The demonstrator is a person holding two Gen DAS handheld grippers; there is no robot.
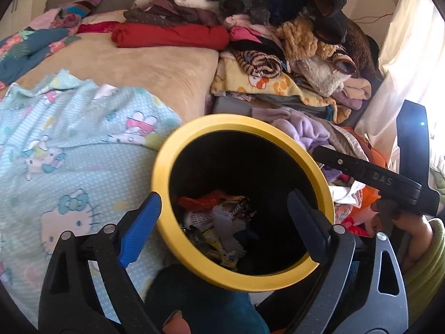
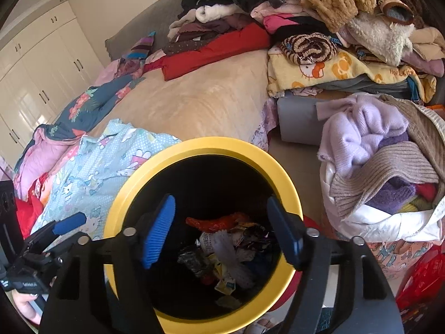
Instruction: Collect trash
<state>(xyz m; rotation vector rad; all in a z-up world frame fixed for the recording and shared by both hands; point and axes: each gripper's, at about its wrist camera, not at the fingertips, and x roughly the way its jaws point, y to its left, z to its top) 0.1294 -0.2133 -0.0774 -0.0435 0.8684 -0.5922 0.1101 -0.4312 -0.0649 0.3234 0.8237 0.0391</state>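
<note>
A round bin with a yellow rim [image 1: 164, 150] [image 2: 244, 153] and a black inside stands beside the bed. Several crumpled wrappers and papers [image 1: 219, 222] [image 2: 230, 247] lie at its bottom, among them an orange-red wrapper [image 2: 219, 222]. My left gripper [image 1: 225, 217] is open and empty over the bin mouth, one finger outside the rim on the left. My right gripper [image 2: 222, 231] is open and empty, above the bin opening. The right gripper's black body [image 1: 370, 175] shows at the right of the left wrist view. The left gripper's blue fingertip [image 2: 69, 222] shows at the lower left of the right wrist view.
A bed with a tan blanket [image 1: 125, 58] [image 2: 200, 100] lies behind the bin. A light blue cartoon-cat sheet [image 1: 69, 150] [image 2: 91, 167] hangs at the left. Piled clothes [image 1: 278, 41] [image 2: 319, 27] fill the back right. A white bag of knitwear [image 2: 383, 172] stands right of the bin.
</note>
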